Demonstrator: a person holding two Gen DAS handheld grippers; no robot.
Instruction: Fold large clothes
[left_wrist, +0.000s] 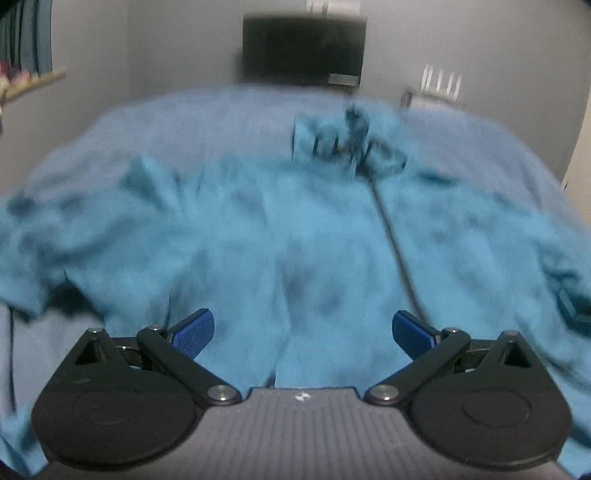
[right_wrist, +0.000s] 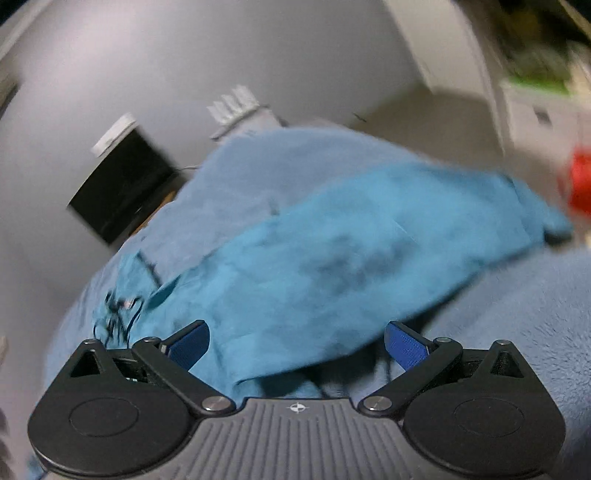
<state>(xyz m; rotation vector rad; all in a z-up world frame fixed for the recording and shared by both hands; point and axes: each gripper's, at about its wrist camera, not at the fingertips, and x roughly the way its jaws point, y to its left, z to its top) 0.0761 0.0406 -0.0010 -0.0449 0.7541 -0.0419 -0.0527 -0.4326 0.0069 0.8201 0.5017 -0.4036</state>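
Currently both frames are motion-blurred, fine detail is soft.

Left gripper (left_wrist: 302, 334): jaws spread wide, released, nothing between the blue pads (left_wrist: 194, 334). It hangs over the near hem of the teal garment (left_wrist: 295, 240), no contact visible.

Right gripper (right_wrist: 297, 343): jaws also spread wide and empty. A loose fold of the same teal garment (right_wrist: 332, 251) sits just ahead of and between the fingers, its near edge reaching down towards the gripper body, but the pads aren't pinching it. View is tilted hard to one side.

Garment: spread across the bed, on a light blue fleecy blanket (left_wrist: 221, 118). From the left wrist view it's laid roughly flat, wrinkled, with a dark zipper line (left_wrist: 395, 243) running away from the camera up to the bunched collar (left_wrist: 351, 144) at the far end. One sleeve (left_wrist: 26, 251) trails off left, the other side runs off right. From the right wrist view, dark drawstrings (right_wrist: 118, 314) lie tangled near the left finger.

Beyond the bed: a black box-like unit (left_wrist: 303, 51) against the grey wall (left_wrist: 166, 44), with a white router with antennas (left_wrist: 441, 85) to its right. Curtain (left_wrist: 29, 37) at far left. In the right wrist view, white furniture (right_wrist: 517, 92) and a blurred red object (right_wrist: 580, 181) at the right edge, can't tell what it is.
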